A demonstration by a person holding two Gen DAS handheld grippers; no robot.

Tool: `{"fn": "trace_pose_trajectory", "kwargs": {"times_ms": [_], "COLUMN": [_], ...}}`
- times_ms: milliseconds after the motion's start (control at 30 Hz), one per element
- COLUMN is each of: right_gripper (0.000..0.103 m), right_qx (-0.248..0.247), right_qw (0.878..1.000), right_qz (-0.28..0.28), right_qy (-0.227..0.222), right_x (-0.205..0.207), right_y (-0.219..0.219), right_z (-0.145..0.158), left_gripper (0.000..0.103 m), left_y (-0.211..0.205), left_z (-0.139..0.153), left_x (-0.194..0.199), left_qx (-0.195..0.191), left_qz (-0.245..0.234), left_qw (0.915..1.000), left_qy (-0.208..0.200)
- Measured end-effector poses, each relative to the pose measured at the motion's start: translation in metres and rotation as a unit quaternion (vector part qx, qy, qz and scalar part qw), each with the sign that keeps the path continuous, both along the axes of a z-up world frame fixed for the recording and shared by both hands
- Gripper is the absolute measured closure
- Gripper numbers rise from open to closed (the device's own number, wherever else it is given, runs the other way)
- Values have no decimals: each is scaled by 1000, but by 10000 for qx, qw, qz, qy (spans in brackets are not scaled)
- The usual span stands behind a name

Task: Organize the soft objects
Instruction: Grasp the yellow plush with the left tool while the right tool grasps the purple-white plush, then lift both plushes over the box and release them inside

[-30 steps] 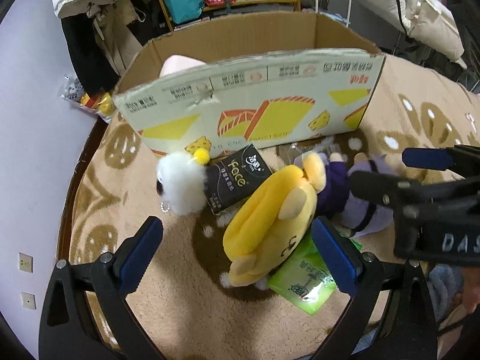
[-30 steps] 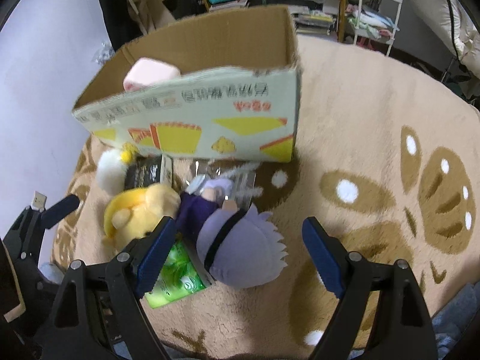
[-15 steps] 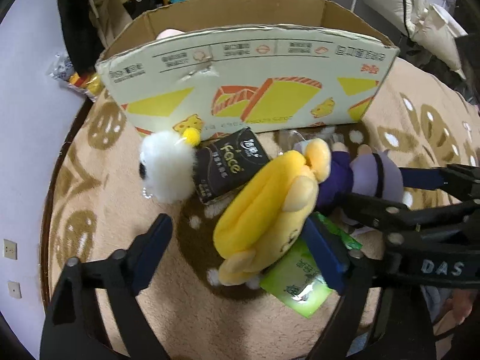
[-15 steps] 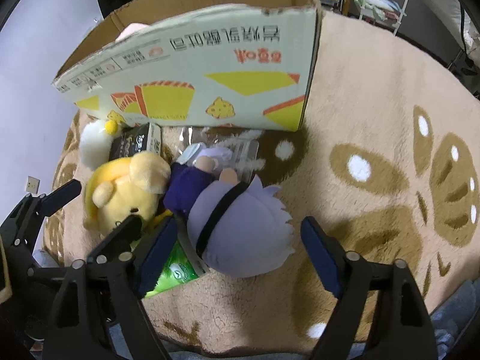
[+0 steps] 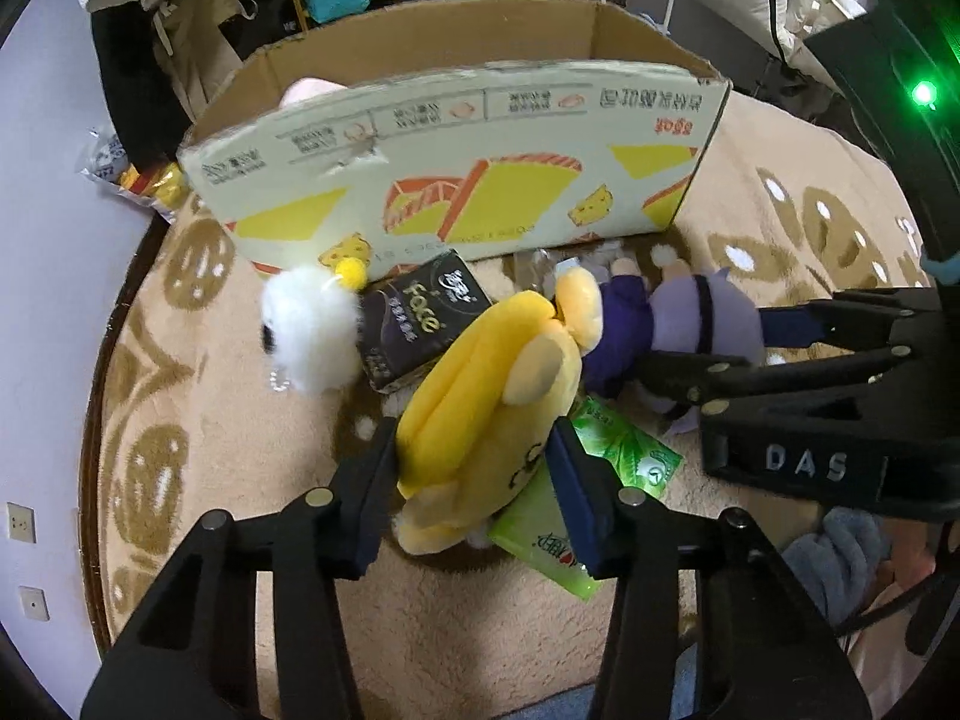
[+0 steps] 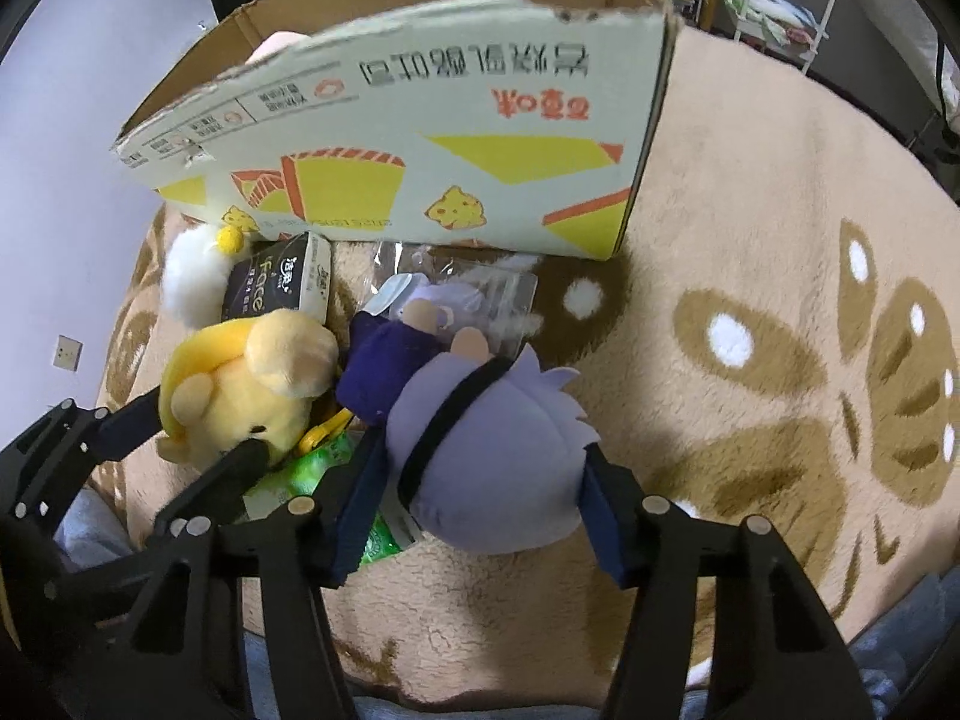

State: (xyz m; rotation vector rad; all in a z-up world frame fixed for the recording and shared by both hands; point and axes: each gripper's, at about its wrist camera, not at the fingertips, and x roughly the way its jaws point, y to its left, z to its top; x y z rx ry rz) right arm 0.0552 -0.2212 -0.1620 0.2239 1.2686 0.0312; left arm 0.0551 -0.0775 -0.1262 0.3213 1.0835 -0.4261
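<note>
The left gripper (image 5: 474, 501) has its blue-padded fingers (image 5: 573, 492) pressed in on either side of the yellow plush bear-like toy (image 5: 492, 402), which lies on the beige fleecy rug with brown face patterns (image 5: 198, 432). The right gripper (image 6: 480, 495) is likewise closed around the round lilac head of the purple plush doll with a black band (image 6: 486, 438) (its dark purple body points toward the box). The two toys lie touching each other, just in front of the open cardboard box printed with yellow cheese wedges (image 5: 480, 192). A green plastic tissue packet (image 5: 594, 468) sits partly under the yellow toy. A black tissue pack lettered "Face" (image 5: 420, 318) rests beside it, touching a white fluffy pompom toy with a yellow tip (image 5: 306, 330). A crinkled clear plastic bag (image 6: 492, 294) lies between the doll and the box. Inside the box, a pale pink soft object (image 5: 306, 90) shows above the wall.
</note>
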Motion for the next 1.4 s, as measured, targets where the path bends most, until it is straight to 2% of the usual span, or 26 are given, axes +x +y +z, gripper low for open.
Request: {"fn": "trace_pose_trajectory", "kwargs": {"times_ms": [300,533,733,1133,1400], "right_gripper": [40,40,40,40,40], "right_qx": [64,-30,-124,-230,-409], "right_qw": [9983,9918,9812,9545,9432], "right_qz": [-283,-205,-42,-274,-258], "right_qy": [-512,-1260,-1924,-2961,-3287], "right_x": [-8,-13,-23,-37,-26], "right_y": [-17,-15,-11,-16,-17], "right_z": [30,64,89,124,143], "left_gripper": [55,55,55,55,55], "left_y": [22,38,50,58,46], "left_z": [34,63,85,120,152], "left_x": [-3,-5,-6,-1,10], "left_qx": [-318,-525,-679,-768,-842], "left_qz": [391,593,745,725,544], "left_qw": [9974,9915,9850,9704,9544], "left_qy": [-508,-1035,-1401,-2171,-2813]}}
